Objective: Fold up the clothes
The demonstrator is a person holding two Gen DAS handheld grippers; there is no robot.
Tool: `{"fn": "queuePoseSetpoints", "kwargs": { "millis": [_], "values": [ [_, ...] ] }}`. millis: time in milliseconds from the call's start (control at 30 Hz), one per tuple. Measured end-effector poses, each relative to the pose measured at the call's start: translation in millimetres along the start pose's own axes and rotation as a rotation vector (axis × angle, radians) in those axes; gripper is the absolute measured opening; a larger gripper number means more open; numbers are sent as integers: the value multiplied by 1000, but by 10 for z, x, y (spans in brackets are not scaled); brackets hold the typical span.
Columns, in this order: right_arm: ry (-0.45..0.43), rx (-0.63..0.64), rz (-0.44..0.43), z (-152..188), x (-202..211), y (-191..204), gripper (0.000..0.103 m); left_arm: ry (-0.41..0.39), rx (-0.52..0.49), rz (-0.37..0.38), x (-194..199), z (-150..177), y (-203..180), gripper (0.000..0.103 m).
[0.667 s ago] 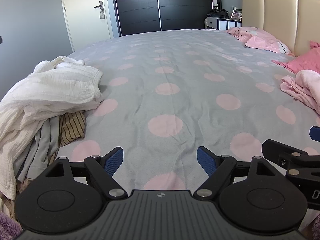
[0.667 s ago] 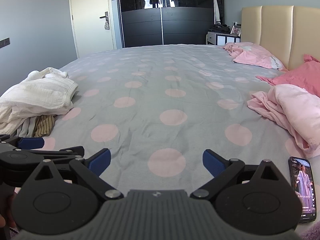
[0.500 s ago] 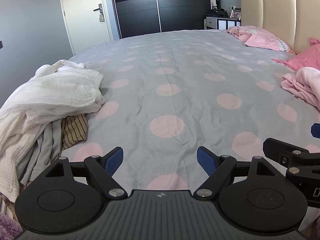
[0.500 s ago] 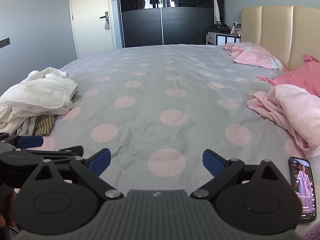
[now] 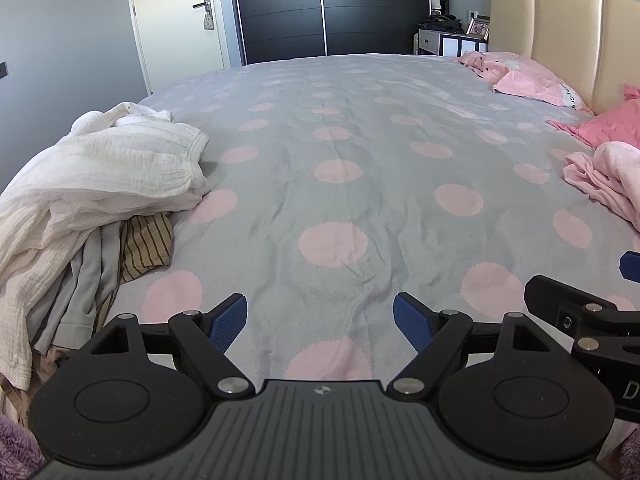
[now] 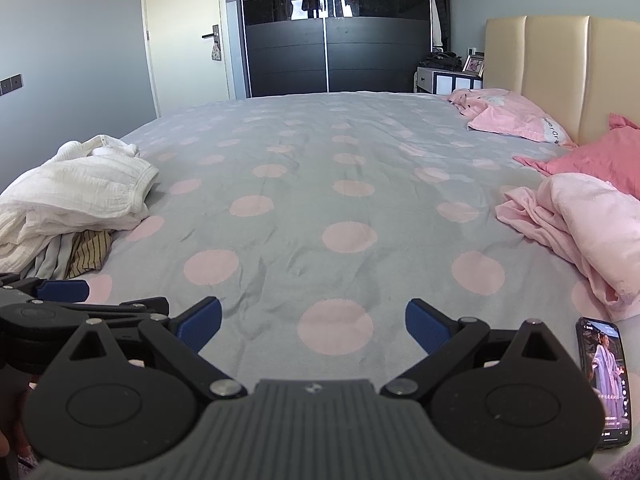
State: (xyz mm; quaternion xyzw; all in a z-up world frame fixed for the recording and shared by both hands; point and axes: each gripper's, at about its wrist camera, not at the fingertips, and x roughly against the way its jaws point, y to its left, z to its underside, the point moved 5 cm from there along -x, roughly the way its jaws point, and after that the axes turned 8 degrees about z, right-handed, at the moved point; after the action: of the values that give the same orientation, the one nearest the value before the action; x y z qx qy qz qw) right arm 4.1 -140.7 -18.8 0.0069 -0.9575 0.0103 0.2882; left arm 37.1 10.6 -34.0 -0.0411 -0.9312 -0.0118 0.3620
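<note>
I have both tools low over the near edge of the bed cover (image 5: 340,128), a grey spread with pink dots, and I take that cover as my landmark. My left gripper (image 5: 320,322) has its blue pads spread wide with nothing between them, only bare cover beneath. My right gripper (image 6: 313,326) is likewise spread wide and grips nothing; it sits just beside the left one, whose linkage shows at the lower left of the right wrist view.

The clothes to fold lie on the cover's left side: a heap (image 5: 92,176) topped by a white crinkled garment (image 6: 80,192), with a grey piece (image 5: 80,284) and a brown striped piece (image 5: 146,244) poking out beneath it. Neither tool touches the heap.

On the cover's right side lies a rumpled pale pink garment (image 6: 580,220). A phone (image 6: 606,380) with its screen lit lies at the cover's near right corner, just beside my right tool. Pink pillows (image 6: 516,118) rest at the cover's far right, against the cream headboard (image 6: 560,68).
</note>
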Motion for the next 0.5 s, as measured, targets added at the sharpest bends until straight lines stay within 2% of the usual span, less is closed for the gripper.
{"fn": "queuePoseSetpoints", "kwargs": {
  "millis": [500],
  "values": [
    [10, -12, -4, 22, 12, -23, 99, 6, -15, -4, 38, -55, 38, 78]
  ]
}}
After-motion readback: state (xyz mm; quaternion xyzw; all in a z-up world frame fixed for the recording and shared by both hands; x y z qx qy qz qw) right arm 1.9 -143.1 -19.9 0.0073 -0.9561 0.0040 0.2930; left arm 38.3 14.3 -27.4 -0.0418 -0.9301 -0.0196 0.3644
